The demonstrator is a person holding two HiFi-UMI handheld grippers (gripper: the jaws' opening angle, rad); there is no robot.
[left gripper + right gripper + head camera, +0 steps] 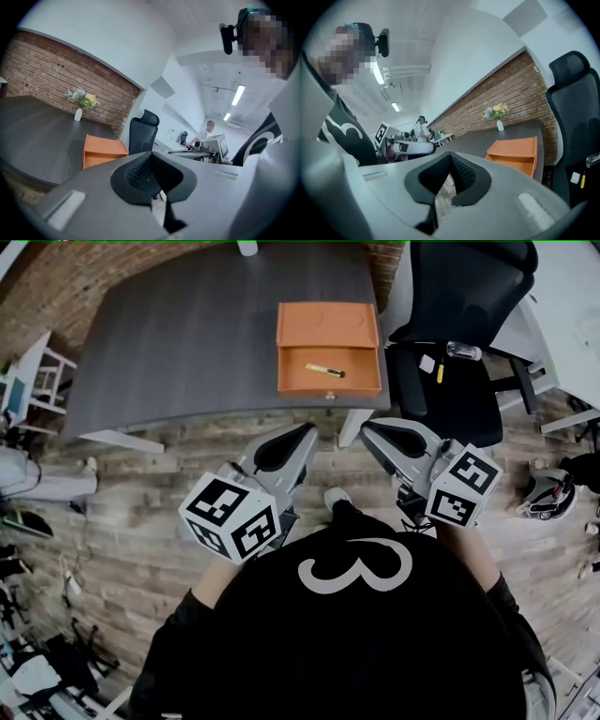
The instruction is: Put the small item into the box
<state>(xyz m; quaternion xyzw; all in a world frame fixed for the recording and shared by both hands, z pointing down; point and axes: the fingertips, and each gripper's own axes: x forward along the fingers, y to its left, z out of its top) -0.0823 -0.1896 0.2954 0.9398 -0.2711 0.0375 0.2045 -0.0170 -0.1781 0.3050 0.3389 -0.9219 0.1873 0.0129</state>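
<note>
An orange box (pixel 328 322) lies open on the dark grey table (pixel 187 334), near its front right corner. In its lower tray rests a small yellow and black item (pixel 324 370). My left gripper (pixel 281 448) and right gripper (pixel 389 437) are held close to my body over the wooden floor, short of the table's edge. Both are shut with nothing between the jaws. In the left gripper view the box (pixel 101 150) shows beyond the left gripper (pixel 152 161). The right gripper view has the box (pixel 515 152) to the right of the right gripper (pixel 451 161).
A black office chair (pixel 459 306) stands right of the table, beside the box. A small white vase of flowers (pixel 78 114) sits at the table's far side against a brick wall. Another person (pixel 209 129) is at a desk in the background.
</note>
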